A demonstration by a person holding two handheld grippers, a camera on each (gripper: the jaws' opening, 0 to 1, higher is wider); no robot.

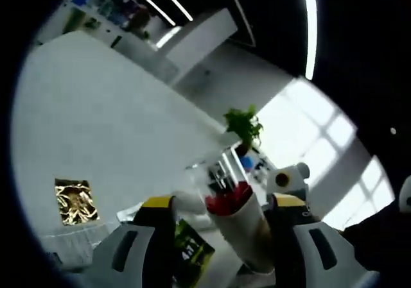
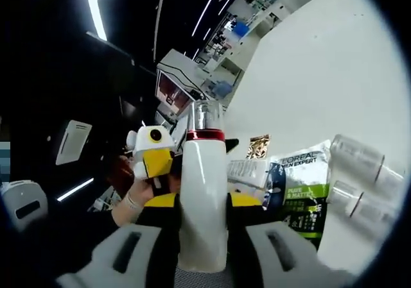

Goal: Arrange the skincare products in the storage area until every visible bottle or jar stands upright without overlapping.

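Observation:
My right gripper (image 2: 202,204) is shut on a white bottle (image 2: 203,198) with a red collar and a clear cap, which rises upright between the jaws. To the left of that bottle a hand (image 2: 131,201) holds the yellow and white left gripper (image 2: 153,153). In the left gripper view, a similar white bottle (image 1: 247,230) with a red top sits between the jaws of my left gripper (image 1: 223,203). It rests against the right-hand jaw, and a gap shows on its other side.
On the white table (image 2: 334,76) lie green and white L'Oreal packs (image 2: 302,179), a white tube (image 2: 247,172), two clear jars (image 2: 363,160) and a gold-patterned square (image 2: 258,145). The left gripper view shows the gold square (image 1: 76,201), a green pack (image 1: 192,249) and a plant (image 1: 244,126).

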